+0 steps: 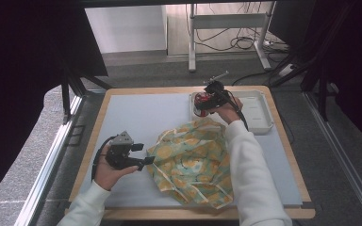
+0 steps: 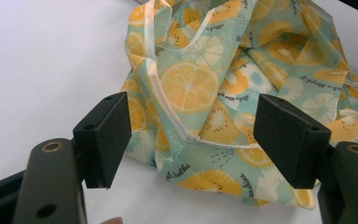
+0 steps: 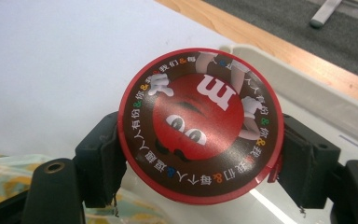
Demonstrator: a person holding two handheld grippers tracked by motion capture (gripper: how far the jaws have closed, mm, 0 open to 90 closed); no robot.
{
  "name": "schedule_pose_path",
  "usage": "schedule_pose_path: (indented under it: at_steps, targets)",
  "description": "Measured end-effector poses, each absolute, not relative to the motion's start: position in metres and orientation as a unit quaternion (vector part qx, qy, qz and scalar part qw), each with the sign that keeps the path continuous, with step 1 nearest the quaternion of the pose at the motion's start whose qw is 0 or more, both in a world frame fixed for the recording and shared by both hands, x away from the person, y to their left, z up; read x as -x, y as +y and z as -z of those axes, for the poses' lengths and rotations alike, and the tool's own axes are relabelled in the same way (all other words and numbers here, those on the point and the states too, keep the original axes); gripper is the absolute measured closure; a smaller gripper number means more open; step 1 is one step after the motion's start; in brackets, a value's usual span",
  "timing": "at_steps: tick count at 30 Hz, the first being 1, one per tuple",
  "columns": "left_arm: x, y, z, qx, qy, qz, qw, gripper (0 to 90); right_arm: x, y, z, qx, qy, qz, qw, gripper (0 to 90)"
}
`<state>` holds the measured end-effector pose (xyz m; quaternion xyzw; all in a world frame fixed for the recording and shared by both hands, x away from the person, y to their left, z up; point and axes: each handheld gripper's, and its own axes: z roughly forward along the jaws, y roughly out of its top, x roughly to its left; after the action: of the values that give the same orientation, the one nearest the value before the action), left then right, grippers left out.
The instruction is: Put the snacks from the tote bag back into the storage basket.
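Candy tin (image 3: 198, 126): round, red rim, brown lid, red cartoon face.

Lab: black curtains (image 1: 23, 56), trailing floor cables (image 1: 226, 40).

We see our right gripper (image 3: 200, 154) clamping a round red candy tin (image 3: 199, 126) (lid facing us) above the white tray (image 3: 317, 105).

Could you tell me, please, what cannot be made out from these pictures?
- Red candy tub: its body is hidden under its own lid in the right gripper view, and too small in the high view.
- Fruit-print bag: its inside is hidden by folds.
- White tray: partly covered by the right claw.
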<state>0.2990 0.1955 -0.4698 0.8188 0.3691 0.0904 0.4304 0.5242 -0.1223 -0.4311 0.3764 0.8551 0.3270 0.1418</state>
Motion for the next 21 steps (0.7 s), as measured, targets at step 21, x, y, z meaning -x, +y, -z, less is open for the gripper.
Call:
schedule_pose_path:
  at_steps: [21]
  targets:
    - [-0.300,0.196,0.471,-0.819,0.370,-0.090,0.429,28.0,-0.539,-0.113,0.466,-0.397,0.867,-0.280,0.113,25.4]
